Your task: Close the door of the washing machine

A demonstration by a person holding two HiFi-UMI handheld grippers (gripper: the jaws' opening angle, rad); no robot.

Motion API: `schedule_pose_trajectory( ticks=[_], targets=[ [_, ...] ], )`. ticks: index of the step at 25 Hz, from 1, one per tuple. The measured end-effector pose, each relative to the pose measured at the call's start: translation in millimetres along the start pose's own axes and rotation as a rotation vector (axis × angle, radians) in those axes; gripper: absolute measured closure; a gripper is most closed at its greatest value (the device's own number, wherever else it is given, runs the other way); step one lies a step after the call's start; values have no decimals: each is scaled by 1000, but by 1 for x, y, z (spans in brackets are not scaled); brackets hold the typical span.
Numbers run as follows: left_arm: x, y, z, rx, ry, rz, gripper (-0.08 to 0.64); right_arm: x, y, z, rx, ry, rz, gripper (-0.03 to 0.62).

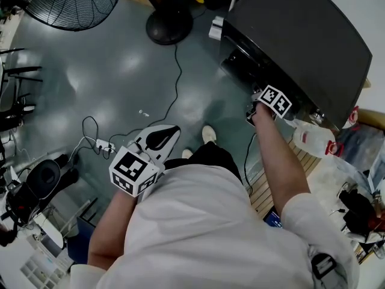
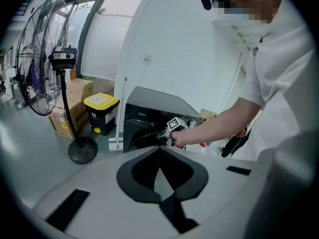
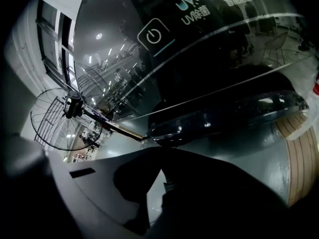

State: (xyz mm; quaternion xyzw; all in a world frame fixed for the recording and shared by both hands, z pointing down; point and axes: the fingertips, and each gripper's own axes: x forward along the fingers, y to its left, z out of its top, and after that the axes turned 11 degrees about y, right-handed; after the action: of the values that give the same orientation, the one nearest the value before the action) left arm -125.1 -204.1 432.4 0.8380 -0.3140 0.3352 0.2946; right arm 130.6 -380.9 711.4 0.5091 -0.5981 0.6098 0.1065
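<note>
Grey glossy floor (image 1: 120, 71) spreads left of the washer (image 1: 301, 35), with a fan (image 1: 72, 2) far off that side and a cable (image 1: 176, 77) trailing toward the washer's front. Left tool (image 2: 160, 149) hangs at the person's waist, well away from the washer, jaws together on nothing. Right tool (image 1: 255, 108) is much the nearer of the 2. It sits right at the washer's front, jaws likewise together and empty, tips at or just short of the door (image 3: 224, 116). That door lies straight ahead of the right tool, low on the washer's front under the control panel (image 3: 164, 29). Its rim runs side to side across the right gripper view, and I cannot tell how far ajar it stands. Closing it likely calls for a push straight into the washer. Floor before the washer's front leaves open room. A bottle (image 1: 313, 138) lies by the washer's right corner, seemingly clear of that push.
</note>
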Motion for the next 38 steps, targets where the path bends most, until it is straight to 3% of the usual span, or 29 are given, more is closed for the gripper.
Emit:
schedule_pose_trajectory(
  ticks=[11,19,29,38],
  targets=[
    [4,2,-3,-1,14,-11,543,7,0,0,-9,-2,-15,584],
    [3,-7,-9,18,2,-52,543,-11,9,-12,-199,38,-26,583],
    [-20,-22,-23,82,-53,-170,543,-77,51,-89,-443,68,-24,583],
    [-58,-27,-49,142,-94,-245,543,-152,99,-174,-504,33,25,583]
  ],
)
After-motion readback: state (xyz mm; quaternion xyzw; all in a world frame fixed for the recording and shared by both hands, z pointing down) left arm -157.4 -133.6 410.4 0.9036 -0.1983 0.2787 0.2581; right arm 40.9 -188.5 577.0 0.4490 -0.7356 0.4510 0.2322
